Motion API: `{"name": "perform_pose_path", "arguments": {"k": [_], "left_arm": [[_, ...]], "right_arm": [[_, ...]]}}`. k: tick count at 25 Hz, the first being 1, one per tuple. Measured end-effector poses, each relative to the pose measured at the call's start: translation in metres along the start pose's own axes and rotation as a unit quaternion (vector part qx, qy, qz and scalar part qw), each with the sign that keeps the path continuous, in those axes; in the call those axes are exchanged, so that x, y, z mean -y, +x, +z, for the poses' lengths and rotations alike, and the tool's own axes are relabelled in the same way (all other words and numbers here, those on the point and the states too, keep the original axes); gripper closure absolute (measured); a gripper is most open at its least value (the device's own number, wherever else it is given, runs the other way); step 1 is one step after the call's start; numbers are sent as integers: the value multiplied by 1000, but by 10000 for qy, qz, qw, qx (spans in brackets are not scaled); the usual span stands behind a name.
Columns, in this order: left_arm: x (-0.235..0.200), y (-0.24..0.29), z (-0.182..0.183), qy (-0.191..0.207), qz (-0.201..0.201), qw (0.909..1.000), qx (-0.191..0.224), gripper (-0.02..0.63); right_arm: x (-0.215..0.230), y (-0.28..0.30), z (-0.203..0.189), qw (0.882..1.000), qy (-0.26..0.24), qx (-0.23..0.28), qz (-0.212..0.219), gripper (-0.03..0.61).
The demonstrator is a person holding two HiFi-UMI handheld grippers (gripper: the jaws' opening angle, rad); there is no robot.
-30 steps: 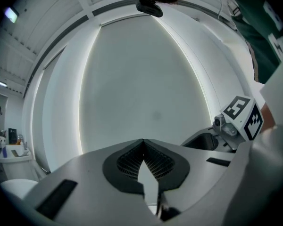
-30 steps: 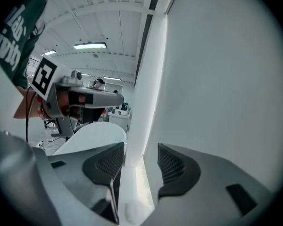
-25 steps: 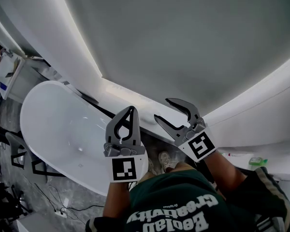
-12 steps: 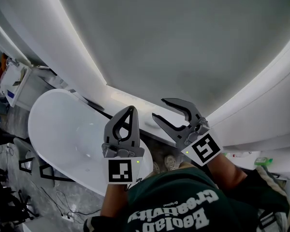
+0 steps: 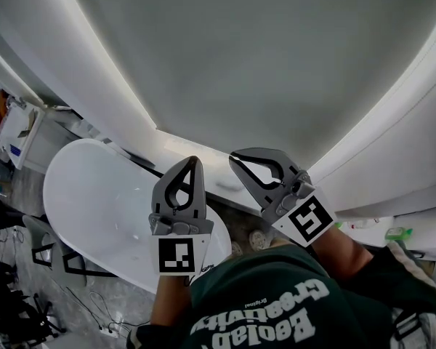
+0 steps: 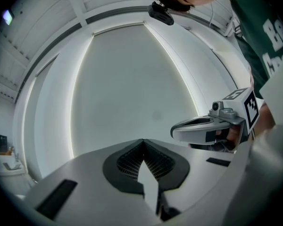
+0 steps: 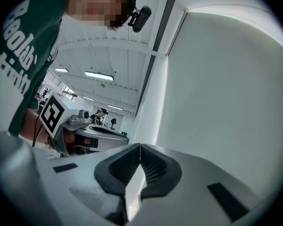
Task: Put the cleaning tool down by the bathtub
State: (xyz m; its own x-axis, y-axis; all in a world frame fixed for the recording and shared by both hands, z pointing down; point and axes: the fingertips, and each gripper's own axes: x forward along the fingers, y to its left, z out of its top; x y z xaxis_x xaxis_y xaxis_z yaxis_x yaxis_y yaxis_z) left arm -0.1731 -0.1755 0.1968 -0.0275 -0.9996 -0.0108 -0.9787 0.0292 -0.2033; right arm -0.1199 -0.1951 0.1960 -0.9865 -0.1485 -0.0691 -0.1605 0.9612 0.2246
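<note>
We've got both grippers held level above the bathtub point(image 5: 94, 195). The left gripper point(image 5: 193, 162) has its fingers pressed together on nothing, and the right gripper point(image 5: 234, 160) has just been snapping its fingers closed, also empty. The cleaning tool point(image 5: 136, 157), far as we can tell, is the dark slim thing on the ledge point(image 5: 171, 150) just behind the bathtub.

Pale grey wall panel point(image 5: 261, 57), lit along both side edges. White freestanding bathtub point(image 5: 94, 195) on a grey marbled floor point(image 5: 87, 300), with a white cabinet point(image 5: 18, 133) near its far end. Ceiling tube lights point(image 7: 99, 75) in the hall beyond the wall.
</note>
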Motion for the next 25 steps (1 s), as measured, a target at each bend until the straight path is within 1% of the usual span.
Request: {"name": "perform_pose_path", "arguments": {"k": [5,8,12,17,22,25], "left_arm": [[4,1,1,12,-18,10000,1,607],[6,1,1,41,-36,10000,13,607],[4,-1,-5,-16,-20,10000,-81,607],[11,1,3,30,-72,9999,-98,607],[7,-5,4,113,-82,9999,-1,607],[9,-2,5,75,-87,9999,62,607]], "right_arm": [[8,-5,3,9997,182,146,-1,563],[10,-7,6,9996,137,228,-29,563],[8,-4,3,9999,-11,138,-41,565],[10,-8,4,10000,-10,37,-84,565],[6,-6,3,9999,-37,45,-142,565],[10,-8,1,9999,-19,39,-155,565]]}}
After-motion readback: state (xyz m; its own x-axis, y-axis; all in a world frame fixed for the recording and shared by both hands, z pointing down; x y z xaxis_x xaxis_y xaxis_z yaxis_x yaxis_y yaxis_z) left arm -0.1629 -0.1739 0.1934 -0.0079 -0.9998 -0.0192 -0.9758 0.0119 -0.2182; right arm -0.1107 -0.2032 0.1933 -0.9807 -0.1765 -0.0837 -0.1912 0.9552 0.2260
